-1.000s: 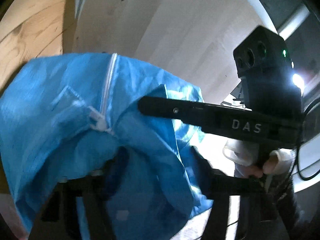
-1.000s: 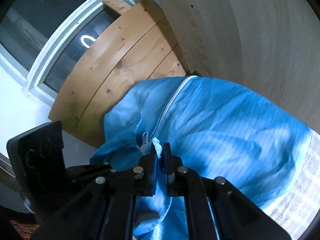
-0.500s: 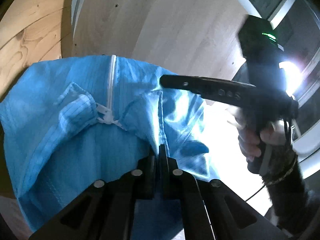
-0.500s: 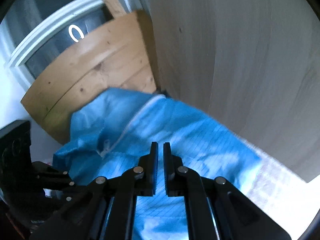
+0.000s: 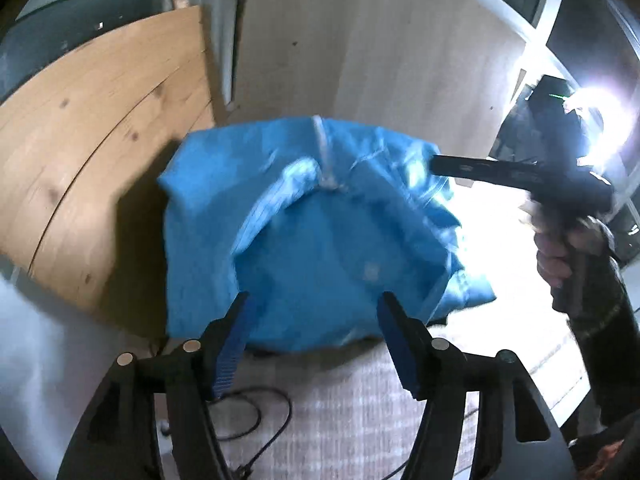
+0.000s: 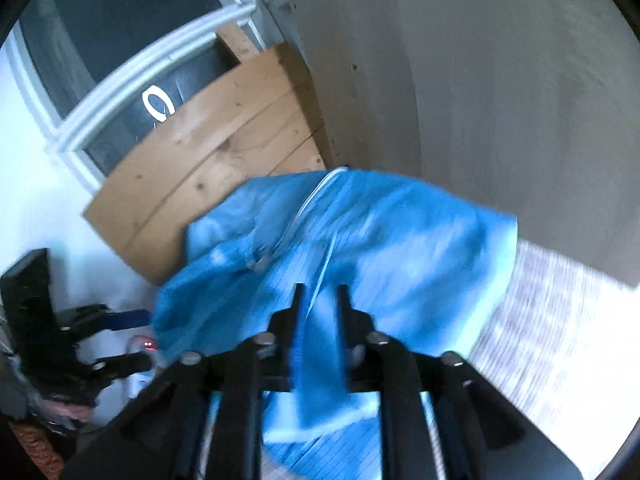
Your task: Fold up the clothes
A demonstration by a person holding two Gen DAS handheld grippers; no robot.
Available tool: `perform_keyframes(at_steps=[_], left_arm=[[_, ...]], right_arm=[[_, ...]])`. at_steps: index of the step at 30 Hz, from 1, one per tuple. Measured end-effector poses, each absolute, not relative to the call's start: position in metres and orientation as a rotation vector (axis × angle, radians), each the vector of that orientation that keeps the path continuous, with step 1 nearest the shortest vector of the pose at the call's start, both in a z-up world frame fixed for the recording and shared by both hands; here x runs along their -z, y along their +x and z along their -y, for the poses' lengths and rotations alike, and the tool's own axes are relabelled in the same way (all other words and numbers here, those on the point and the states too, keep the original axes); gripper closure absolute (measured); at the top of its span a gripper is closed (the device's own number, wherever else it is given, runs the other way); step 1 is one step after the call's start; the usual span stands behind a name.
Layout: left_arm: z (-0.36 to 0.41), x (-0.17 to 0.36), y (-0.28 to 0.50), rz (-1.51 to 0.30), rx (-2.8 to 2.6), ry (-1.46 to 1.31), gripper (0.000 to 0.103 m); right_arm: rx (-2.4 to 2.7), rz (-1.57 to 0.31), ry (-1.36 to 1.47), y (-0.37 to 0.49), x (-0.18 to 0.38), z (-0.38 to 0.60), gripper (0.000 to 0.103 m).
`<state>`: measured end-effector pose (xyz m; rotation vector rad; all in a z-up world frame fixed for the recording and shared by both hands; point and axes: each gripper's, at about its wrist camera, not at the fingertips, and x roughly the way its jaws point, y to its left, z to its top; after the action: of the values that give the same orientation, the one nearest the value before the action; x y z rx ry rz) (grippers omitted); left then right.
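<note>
A blue zip-front garment point(image 5: 320, 240) lies bunched on a pale woven surface point(image 5: 340, 400), its white zipper point(image 5: 320, 148) running away from me. My left gripper point(image 5: 316, 316) hangs just in front of it, open wide, with nothing between its blue pads. My right gripper point(image 5: 440, 166), held by a hand point(image 5: 556, 256), reaches the garment's right edge. In the right wrist view the garment point(image 6: 400, 240) fills the middle. The right gripper point(image 6: 320, 296) is over it with its fingers parted a little. The picture is blurred. The left gripper point(image 6: 112, 336) shows at the far left.
A wooden board point(image 5: 92, 152) leans behind and left of the garment, beside a pale wall panel point(image 5: 380, 60). A thin black cable point(image 5: 248, 420) loops on the woven surface near my left gripper. Dark window panes with white frames point(image 6: 120, 80) stand at the back.
My left gripper has let go of the garment, opened wide and pulled back. The right gripper's fingers have parted slightly. The garment has dropped lower and sits farther from both cameras.
</note>
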<state>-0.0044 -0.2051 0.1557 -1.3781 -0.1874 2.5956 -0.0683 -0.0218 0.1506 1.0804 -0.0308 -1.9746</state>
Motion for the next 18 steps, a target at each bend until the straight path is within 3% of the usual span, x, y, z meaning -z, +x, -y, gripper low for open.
perform_keyframes(at_steps=[2,5,10,14,18], left_arm=[[0.205,-0.151,0.006,0.199,-2.583,-1.4,0.036],[0.2,-0.141,0.008,0.184,-2.574,-1.431,0.029],[0.196,-0.133,0.019,0.206,-2.556,-1.442,0.027],[0.191,-0.134,0.033,0.156,-2.561,-1.465,0.027],[0.186,-0.132,0.043,0.12,-2.573,-1.474,0.027]], right_arm=[[2.019,0.061,1.09,-0.044,-0.146,0.004,0.069],[2.076,0.041,1.126,-0.012,-0.138,-0.016,0.068],[2.208,0.036,1.166,0.023,-0.134,-0.046,0.06],[2.315,0.032,1.195,0.051,-0.131,-0.069,0.048],[2.361,0.068,1.238,0.064,-0.127,-0.084,0.048]])
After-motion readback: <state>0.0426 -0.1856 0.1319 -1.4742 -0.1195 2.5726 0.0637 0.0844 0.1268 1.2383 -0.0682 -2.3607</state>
